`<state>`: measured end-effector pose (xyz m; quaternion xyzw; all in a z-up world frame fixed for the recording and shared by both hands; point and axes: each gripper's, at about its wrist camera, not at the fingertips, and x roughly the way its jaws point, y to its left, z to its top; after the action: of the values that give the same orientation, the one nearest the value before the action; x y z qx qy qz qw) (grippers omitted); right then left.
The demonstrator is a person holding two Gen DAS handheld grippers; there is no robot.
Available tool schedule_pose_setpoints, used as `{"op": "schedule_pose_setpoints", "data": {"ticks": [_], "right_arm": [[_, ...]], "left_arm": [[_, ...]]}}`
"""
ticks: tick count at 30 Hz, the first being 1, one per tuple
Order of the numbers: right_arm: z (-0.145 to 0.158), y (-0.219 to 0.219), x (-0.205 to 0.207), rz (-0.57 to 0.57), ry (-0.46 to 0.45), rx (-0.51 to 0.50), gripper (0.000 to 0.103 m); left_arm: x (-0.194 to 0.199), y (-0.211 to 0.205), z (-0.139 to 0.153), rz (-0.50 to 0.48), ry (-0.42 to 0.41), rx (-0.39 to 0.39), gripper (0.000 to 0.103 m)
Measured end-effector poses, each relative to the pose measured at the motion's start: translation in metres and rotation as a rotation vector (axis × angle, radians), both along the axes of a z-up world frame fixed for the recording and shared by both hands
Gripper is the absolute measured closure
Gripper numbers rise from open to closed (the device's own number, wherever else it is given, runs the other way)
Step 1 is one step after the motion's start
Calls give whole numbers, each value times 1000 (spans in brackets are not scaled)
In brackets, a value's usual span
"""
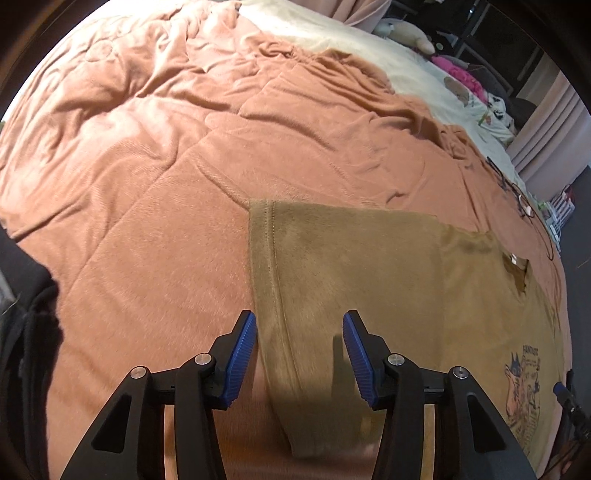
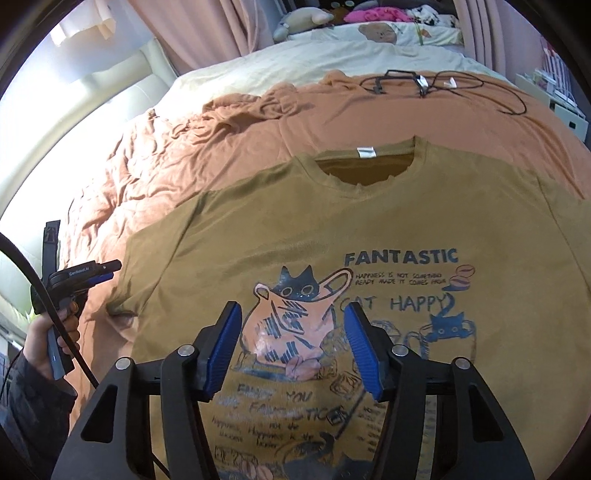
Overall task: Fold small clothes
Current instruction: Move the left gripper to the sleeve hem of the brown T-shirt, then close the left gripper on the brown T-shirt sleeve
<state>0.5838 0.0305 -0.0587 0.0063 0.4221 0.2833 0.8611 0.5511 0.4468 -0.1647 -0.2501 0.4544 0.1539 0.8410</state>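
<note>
- A mustard-brown tee [image 2: 332, 229] lies flat and face up on a rumpled salmon blanket [image 2: 155, 155], filling the centre and lower half of the right wrist view.
- Its collar [image 2: 364, 170] sits at upper centre, with a small white tag [image 2: 365, 152] showing inside the neck.
- The print [image 2: 295, 317] is a dark cat in an orange jug, with "FANTASTIC" above right and "CAT HAPPY" beside it.
- The right gripper [image 2: 293, 345] hangs over the print at lower centre, blue pads [image 2: 221, 350] spread wide apart, nothing between them.
- At the left edge of that view, a hand [image 2: 44, 339] grips the handle of the left gripper [image 2: 107, 271], its tip close to the tee's sleeve [image 2: 147, 266].
- In the left wrist view, the left gripper [image 1: 299, 356] is at bottom centre, fingers released, wide apart and holding nothing.
- The sleeve [image 1: 295, 295] runs between and below those fingers, its stitched hem [image 1: 271, 258] near the left pad; whether a pad touches cloth cannot be told.
- The tee [image 1: 424, 295] spreads to the right in this view, the print [image 1: 524, 391] at the lower right edge.
- Black cables [image 2: 436, 83] lie on the blanket beyond the collar, upper right of the right wrist view.
- A cream sheet [image 2: 295, 62] covers the far end of the bed, with soft toys [image 2: 306, 18] at the top edge.
- Pink curtains [image 2: 207, 26] hang at upper left.
</note>
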Motion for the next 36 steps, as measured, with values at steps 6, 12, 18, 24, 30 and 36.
{"op": "schedule_pose_setpoints", "data": {"ticks": [6,12,18,24,30,36], "right_arm": [[-13,15,6,-5,27,-5,52],[-23,19,8,-35,56,-12,52],[-29,24,5,-30,72,-11,52],[-32,30,3,-23,88,39,52],[-33,54,0,24,88,55,64],[-37,78,9,85,105,73,73]], "left_arm": [[21,7,-19,-3,45,9,57],[30,14,-21,16,71,55,57],[26,20,-22,17,77,40,57],[28,27,-26,39,65,25,67],[29,25,-19,-11,39,-16,96],[22,20,18,-50,-28,-22,97]]}}
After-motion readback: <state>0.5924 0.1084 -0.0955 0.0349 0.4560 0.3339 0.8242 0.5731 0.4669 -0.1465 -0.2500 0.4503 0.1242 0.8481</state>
